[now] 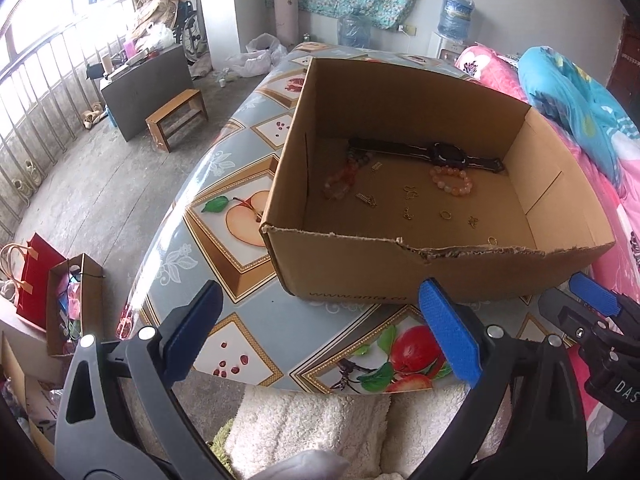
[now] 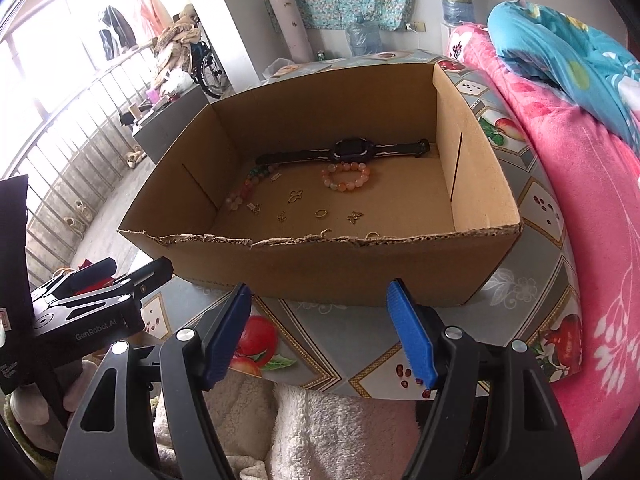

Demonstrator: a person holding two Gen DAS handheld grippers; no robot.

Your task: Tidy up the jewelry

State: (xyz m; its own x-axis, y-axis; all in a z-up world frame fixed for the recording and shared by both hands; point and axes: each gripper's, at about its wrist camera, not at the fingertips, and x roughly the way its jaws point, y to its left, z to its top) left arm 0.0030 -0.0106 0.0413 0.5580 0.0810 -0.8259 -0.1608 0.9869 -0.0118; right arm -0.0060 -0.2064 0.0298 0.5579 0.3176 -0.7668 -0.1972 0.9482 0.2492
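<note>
Two grippers, left gripper (image 1: 320,332) and right gripper (image 2: 320,328), hovered empty with jaws apart before a cardboard box (image 2: 320,264) on the table (image 1: 224,168). Inside lay a stiff-cased watch (image 2: 352,151), a bead bracelet (image 2: 346,178) and tiny gold charms (image 2: 321,213), light and likely slippery, best pinched edgewise.

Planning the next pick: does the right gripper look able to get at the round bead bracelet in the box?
Probably yes. The right gripper is open outside the cardboard box; its top is open and nothing covers the bead bracelet, though the near wall must be cleared.
</note>
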